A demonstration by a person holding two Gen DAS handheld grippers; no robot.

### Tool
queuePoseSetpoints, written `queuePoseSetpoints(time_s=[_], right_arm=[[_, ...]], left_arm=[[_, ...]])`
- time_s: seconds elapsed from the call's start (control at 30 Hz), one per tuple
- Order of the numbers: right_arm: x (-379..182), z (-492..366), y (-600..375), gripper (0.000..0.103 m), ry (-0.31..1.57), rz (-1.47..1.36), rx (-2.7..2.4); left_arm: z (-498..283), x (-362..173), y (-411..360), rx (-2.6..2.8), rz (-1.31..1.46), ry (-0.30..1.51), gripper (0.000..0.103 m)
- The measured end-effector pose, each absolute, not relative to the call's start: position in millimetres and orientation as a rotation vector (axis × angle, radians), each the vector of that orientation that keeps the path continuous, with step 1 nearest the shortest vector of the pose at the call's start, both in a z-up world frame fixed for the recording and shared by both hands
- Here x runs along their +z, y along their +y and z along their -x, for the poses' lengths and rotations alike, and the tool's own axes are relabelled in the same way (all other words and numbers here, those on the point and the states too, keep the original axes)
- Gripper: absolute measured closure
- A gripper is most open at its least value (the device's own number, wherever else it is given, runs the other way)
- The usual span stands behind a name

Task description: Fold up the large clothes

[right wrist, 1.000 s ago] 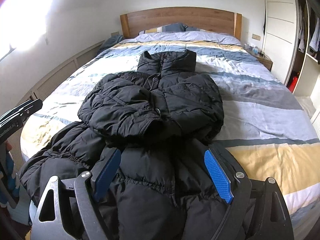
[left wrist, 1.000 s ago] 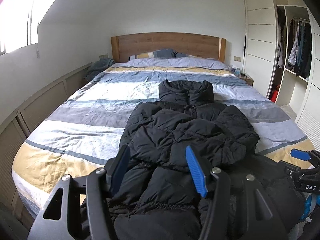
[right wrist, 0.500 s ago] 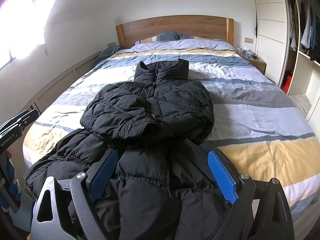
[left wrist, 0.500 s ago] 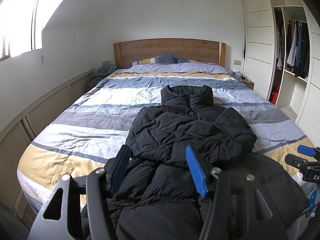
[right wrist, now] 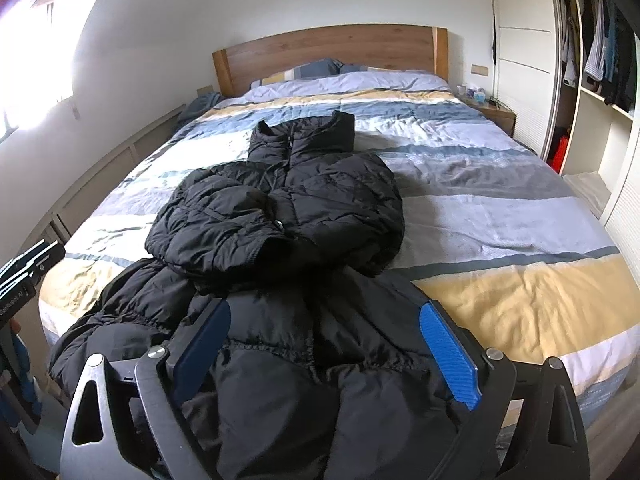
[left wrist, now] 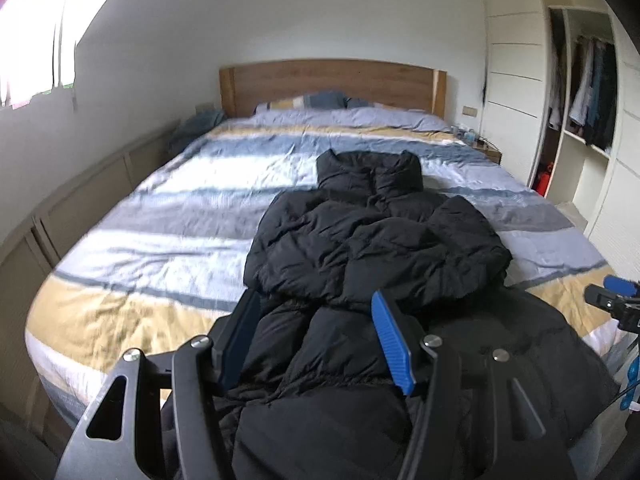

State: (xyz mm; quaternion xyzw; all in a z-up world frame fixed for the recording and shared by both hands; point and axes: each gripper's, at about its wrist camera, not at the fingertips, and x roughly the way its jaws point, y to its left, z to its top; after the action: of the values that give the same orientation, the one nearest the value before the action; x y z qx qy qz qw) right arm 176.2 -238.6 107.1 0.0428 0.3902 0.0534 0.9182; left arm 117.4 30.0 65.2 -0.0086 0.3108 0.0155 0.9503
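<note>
I read this as the pause between folds: the black quilted puffer jacket (right wrist: 280,216) lies lengthwise down the middle of the striped blue, white and yellow duvet on the bed (right wrist: 500,216), collar toward the wooden headboard (right wrist: 328,52) at 12 o'clock, hem spilling over the foot of the bed at 6 o'clock, right under my tools. Both sleeves look already crossed over the chest, so I judge the next move is to take the hem at 2 points and carry it up toward the collar. My left hand-held gripper (left wrist: 316,340) stands about half open over the lower panel, and I see nothing pinched between its blue ribbed pads. My right hand-held gripper (right wrist: 326,354) has just been opening and now gapes wide, the jacket's hem fabric lying beneath and between the pads without being pressed. The shell is slick, matte nylon, puffed into soft horizontal baffles with gathered seams; it will likely spring back and slide, so I would bite deep into a seam ridge on each side rather than a thin edge.
</note>
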Motion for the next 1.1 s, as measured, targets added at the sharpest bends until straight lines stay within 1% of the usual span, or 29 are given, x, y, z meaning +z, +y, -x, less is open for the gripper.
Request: queuePoseSetpoints(time_s=[0.13,0.2,0.3,0.47,0.7,0.83,0.93,1.1], right_arm=[[115,-199,-257,0.007,0.801,-0.106,0.092],[121,-215,-266,0.007,0.797,-0.123,0.091],[131,-247,-277,0.007,0.785,-0.129,0.091],[144,-312,-290,0.007,0.77,-0.111,0.1],[158,-437,-309,0.007,0.765,-0.102,0.135],[148,-517,-310,0.007,0.782,-0.092,0.144],[121,-581,-311,0.007,0.815,-0.17,0.172],[56,-680,-299,0.007,0.896,-0.298,0.232]], left_arm=[[-143,77,59,0.061,0.033,0.653,0.046],[-165,89,73,0.066,0.026,0.661,0.038],[-204,108,89,0.046,0.025,0.681,0.037],[-297,139,114,-0.012,0.073,0.733,0.037],[-453,148,139,0.032,0.071,0.833,0.037],[-543,128,150,0.051,0.113,0.877,0.037],[-603,90,150,0.038,0.206,0.918,0.037],[-681,16,134,-0.011,0.353,0.969,0.037]])
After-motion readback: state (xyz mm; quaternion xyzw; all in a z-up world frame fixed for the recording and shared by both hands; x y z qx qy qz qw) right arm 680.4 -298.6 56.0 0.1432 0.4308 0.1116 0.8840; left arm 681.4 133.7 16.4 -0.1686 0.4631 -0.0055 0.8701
